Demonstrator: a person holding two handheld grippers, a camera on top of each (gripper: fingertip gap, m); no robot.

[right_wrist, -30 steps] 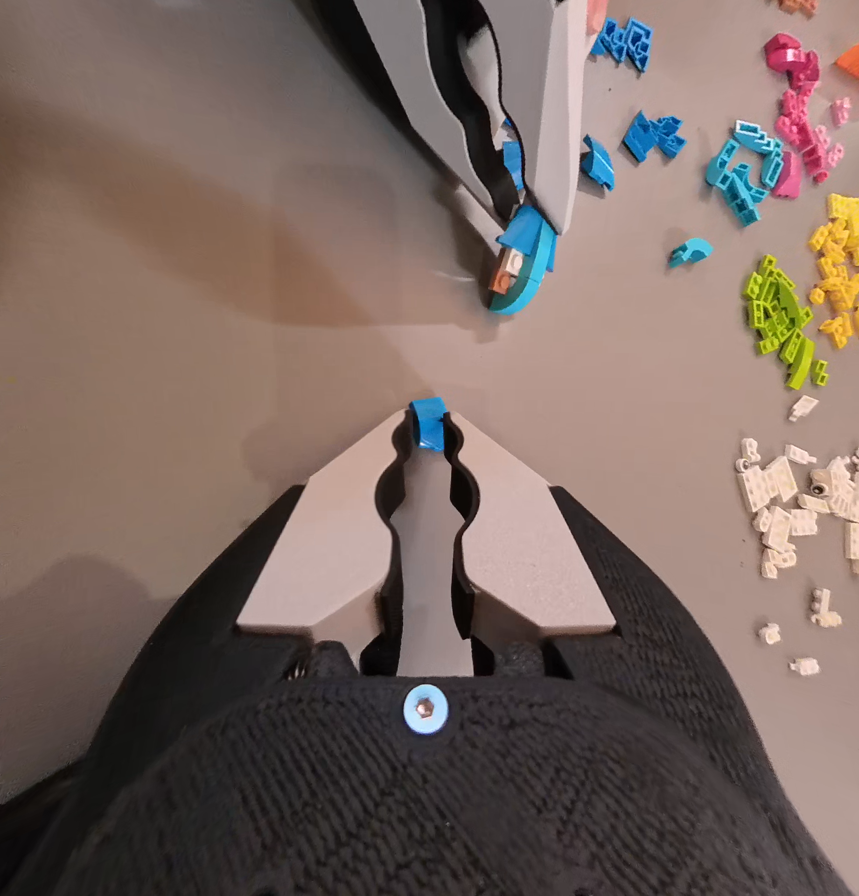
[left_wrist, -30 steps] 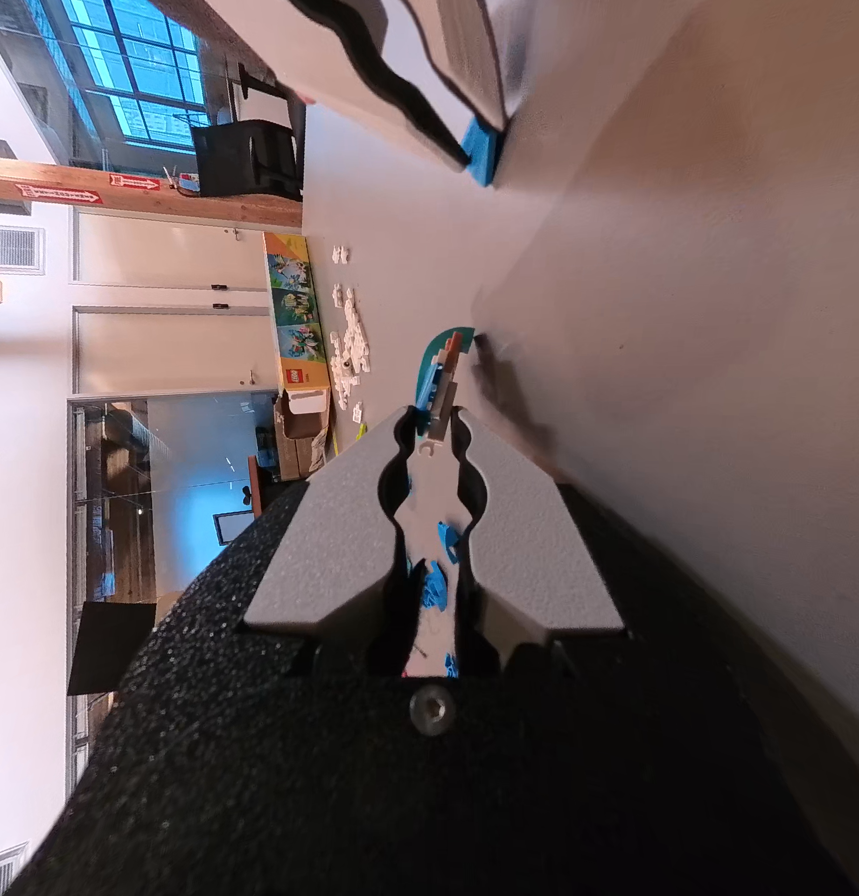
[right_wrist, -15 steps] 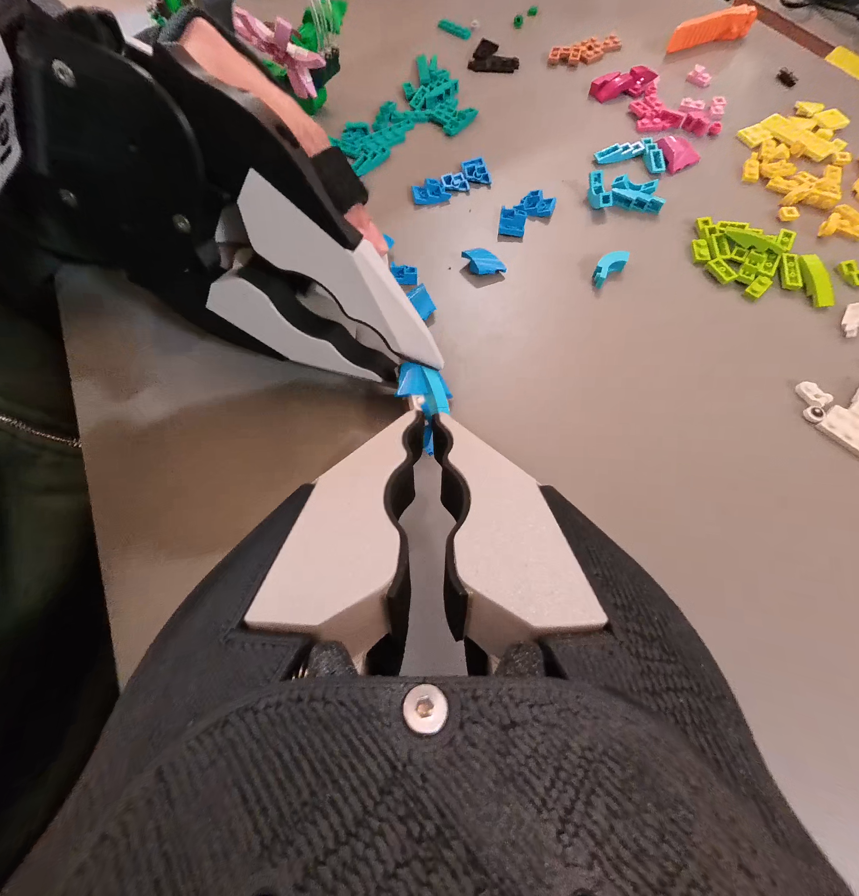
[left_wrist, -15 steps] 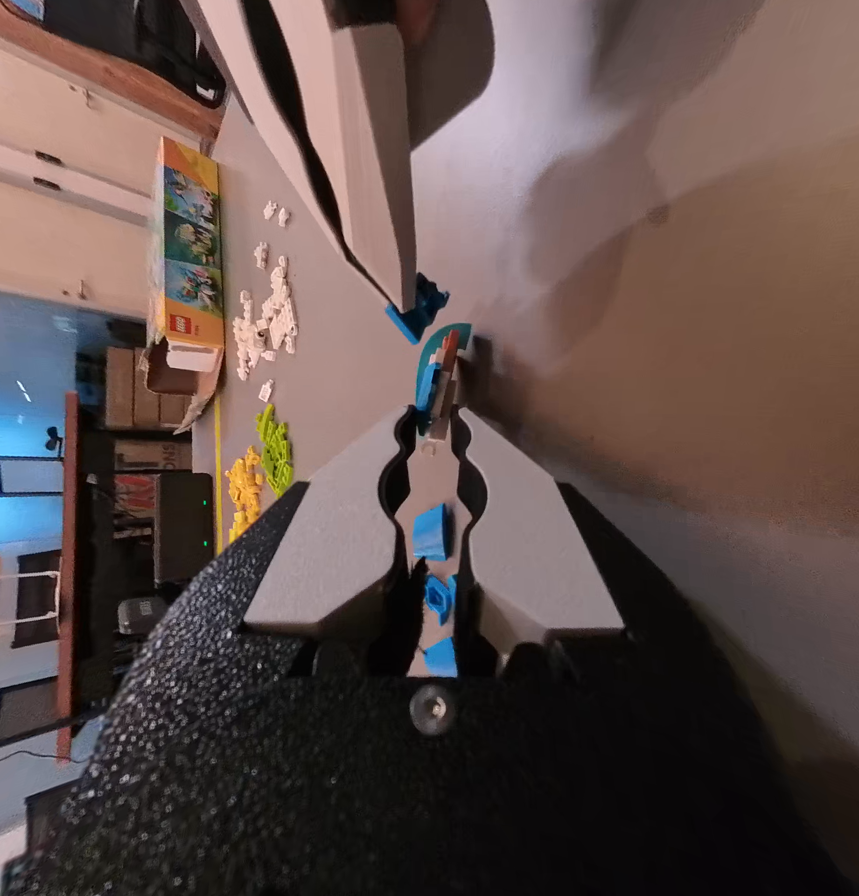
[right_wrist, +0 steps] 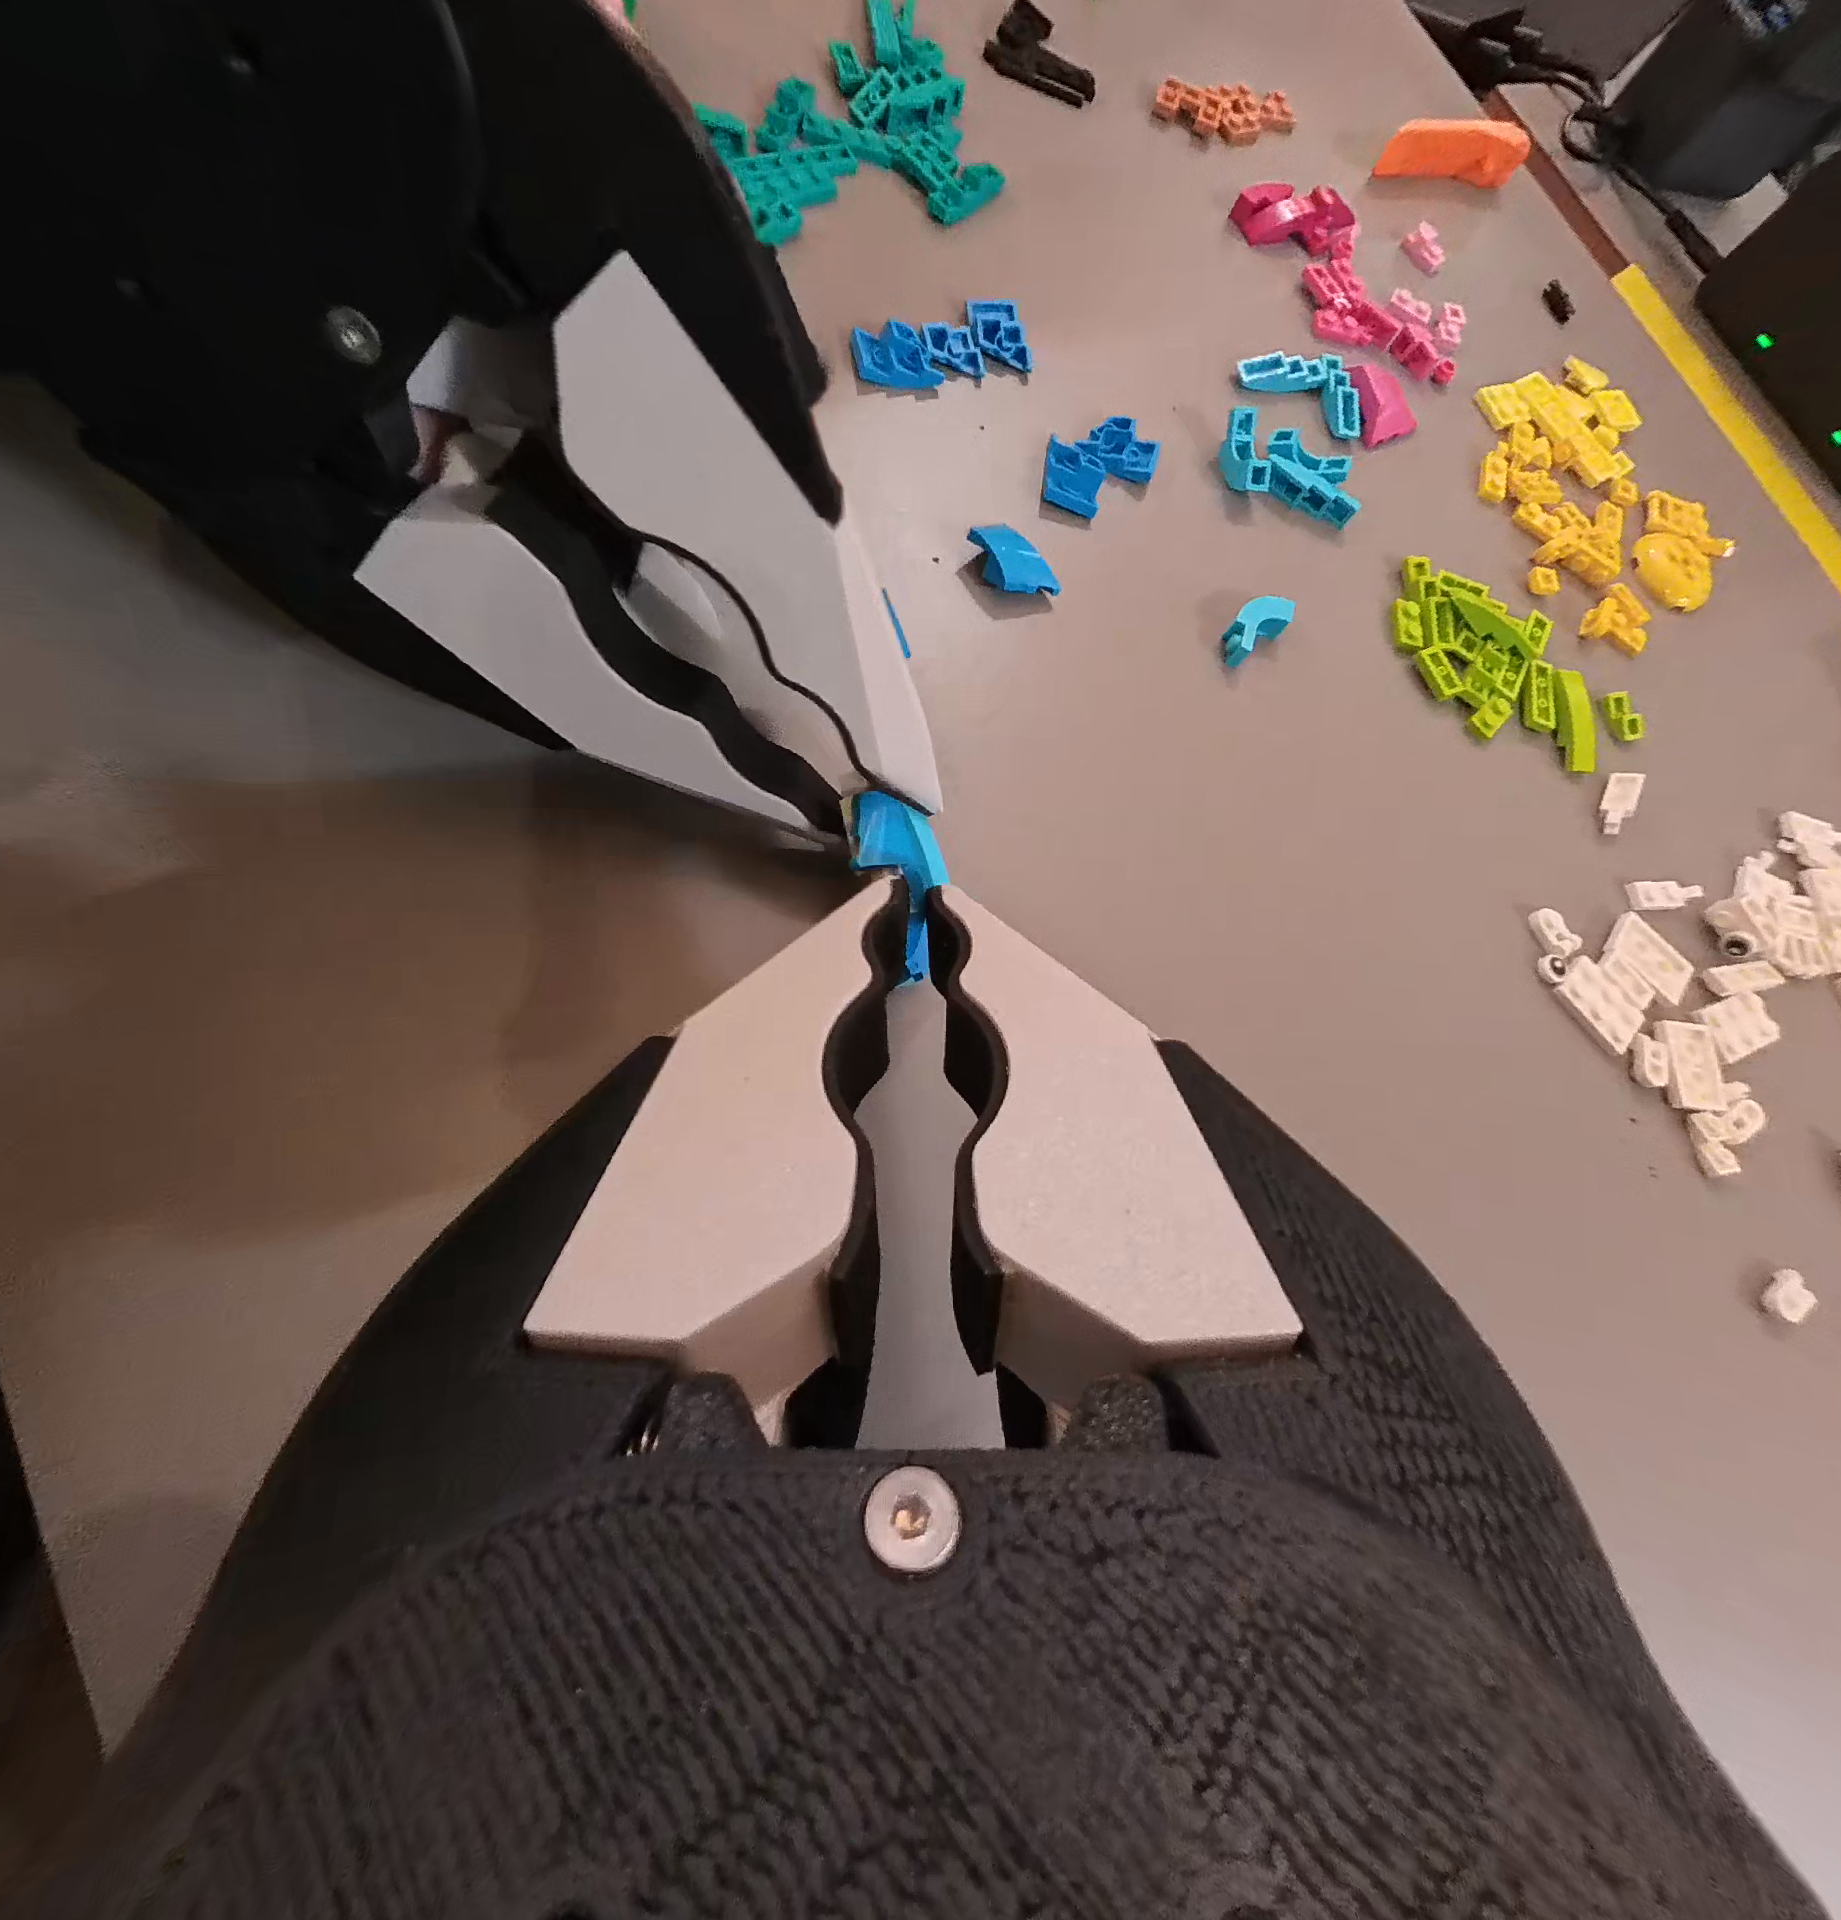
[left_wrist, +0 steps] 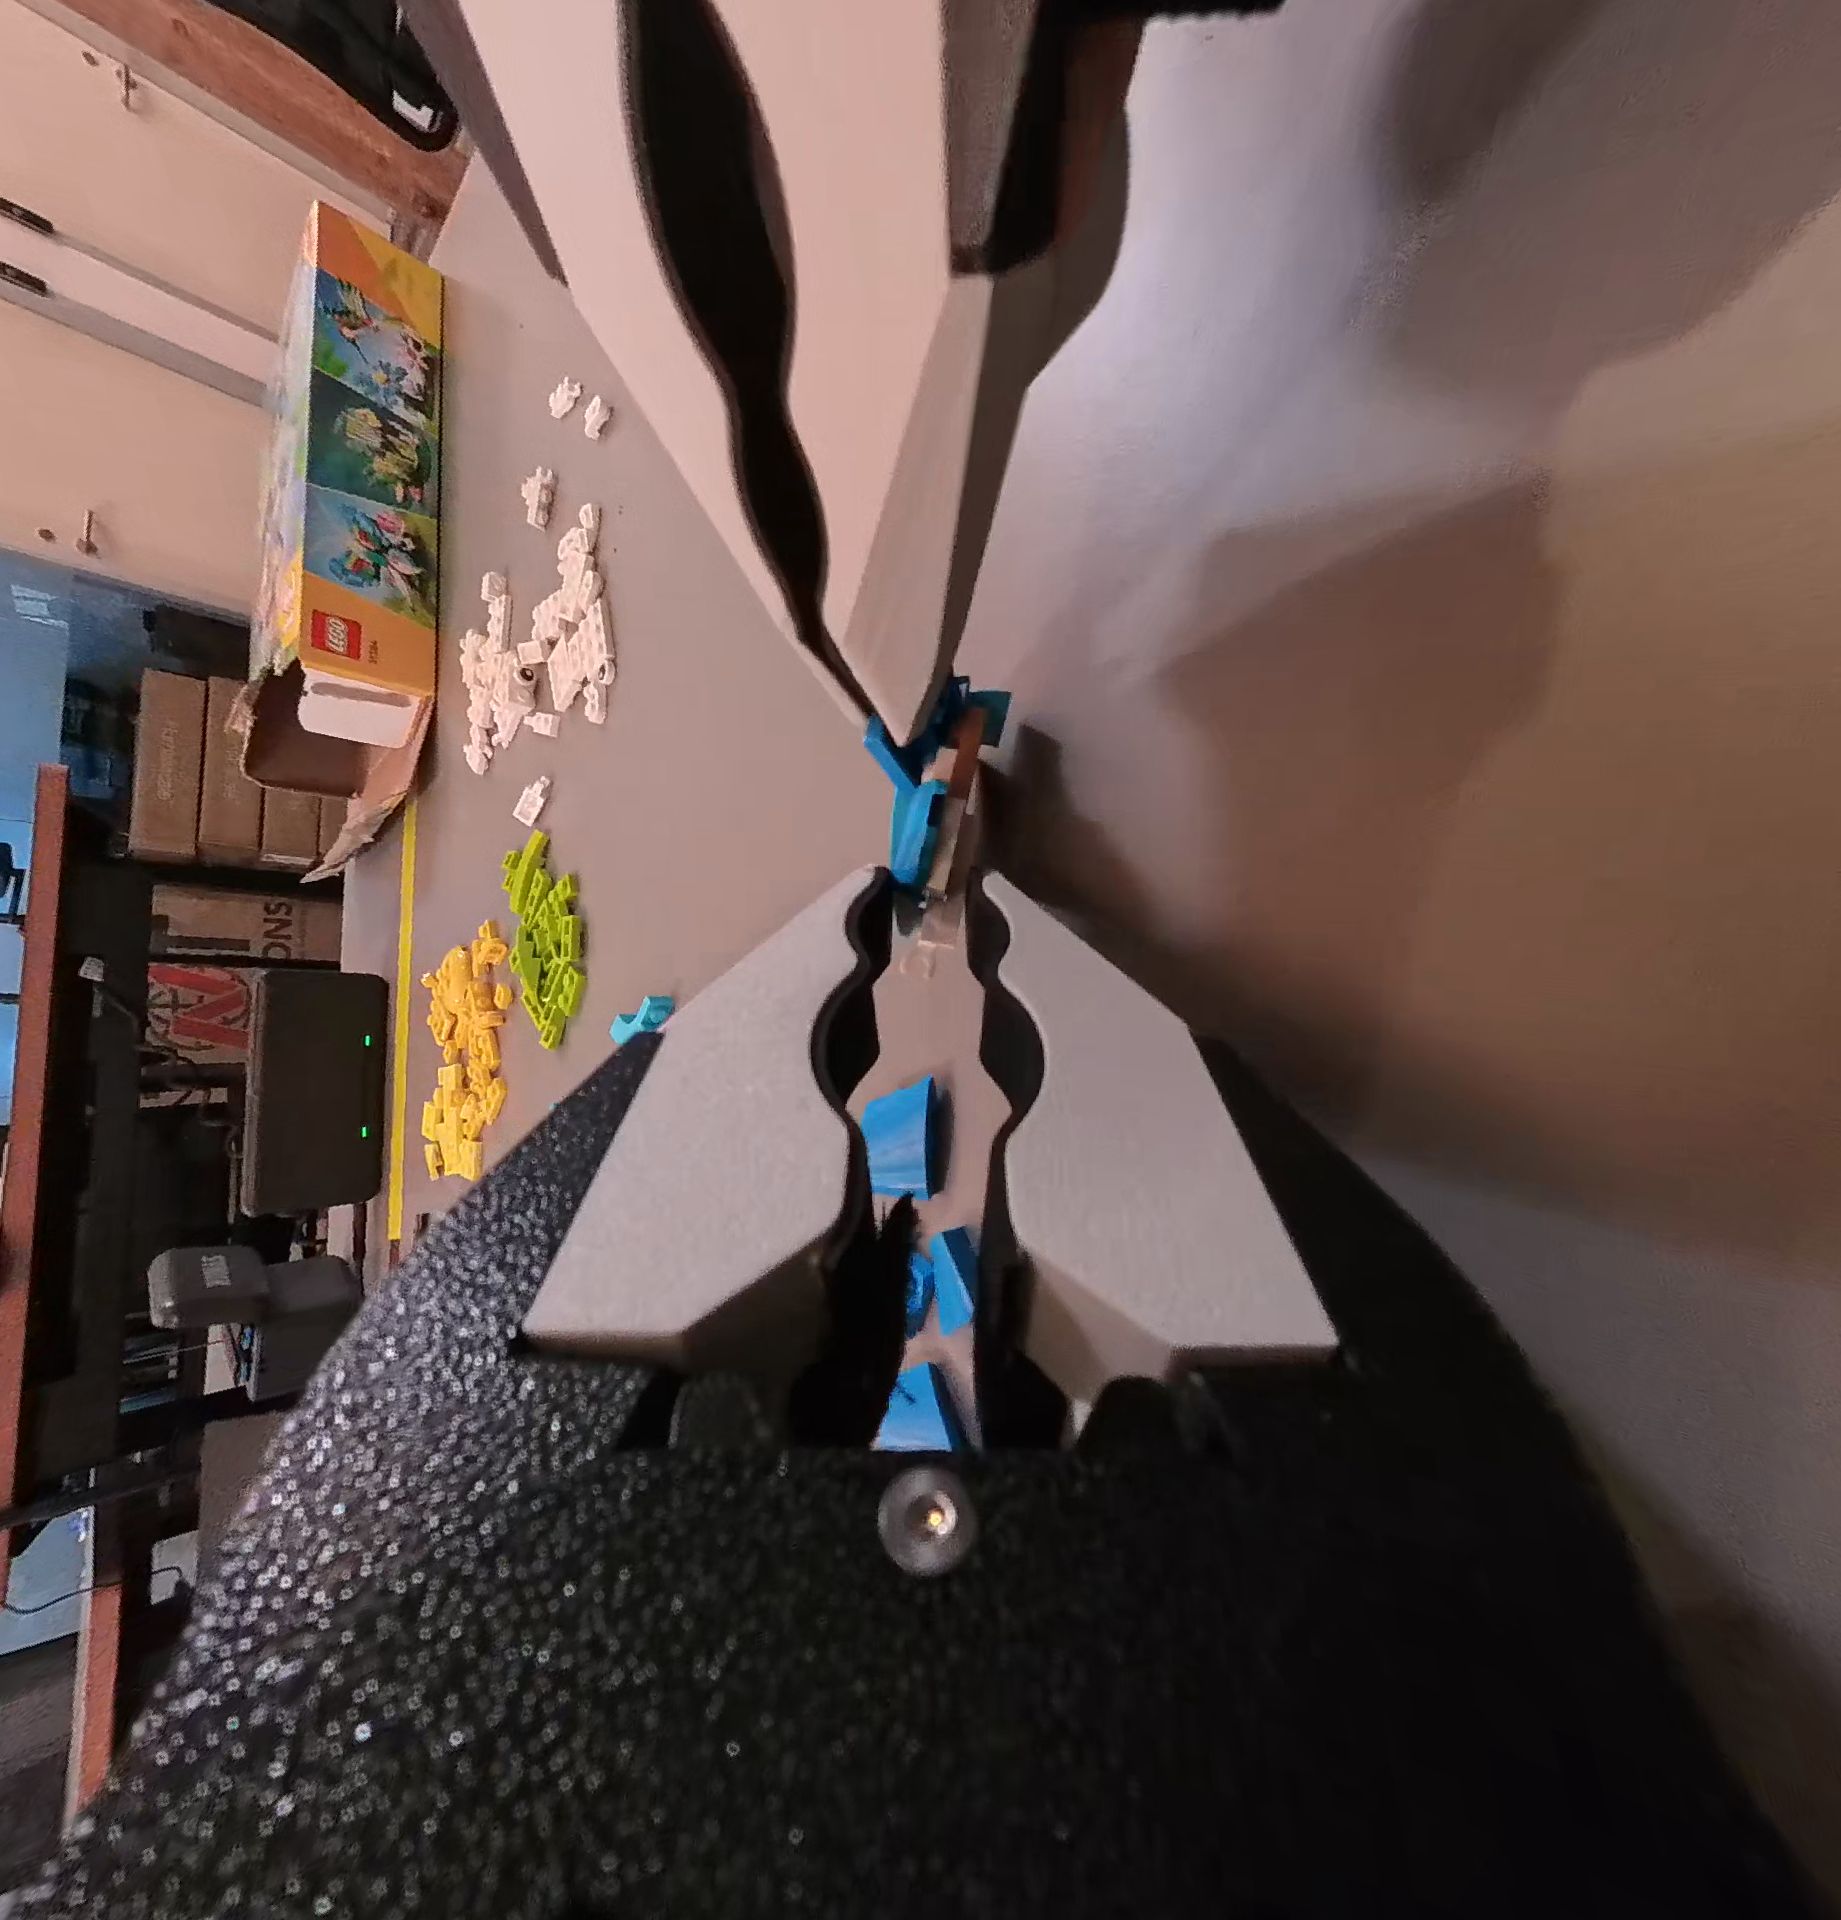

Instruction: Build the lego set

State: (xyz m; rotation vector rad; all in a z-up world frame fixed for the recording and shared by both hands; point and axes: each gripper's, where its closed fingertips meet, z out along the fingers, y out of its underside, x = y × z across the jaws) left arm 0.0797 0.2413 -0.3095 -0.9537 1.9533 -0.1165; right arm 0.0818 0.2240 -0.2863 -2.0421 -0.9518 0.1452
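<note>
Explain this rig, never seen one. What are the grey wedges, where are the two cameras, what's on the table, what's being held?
No robot arm: a person holds two handheld grippers, each with a wide-angle camera looking along its grey fingers. The left wrist view is rolled sideways; its left gripper is shut on a small blue assembly. The right wrist view shows the right gripper shut on a blue brick, its tip at that assembly. On the grey table lie bricks sorted by colour: white pile, lime pile, yellow pile, pink, blue and teal groups. The set's box stands at the table's edge.
</note>
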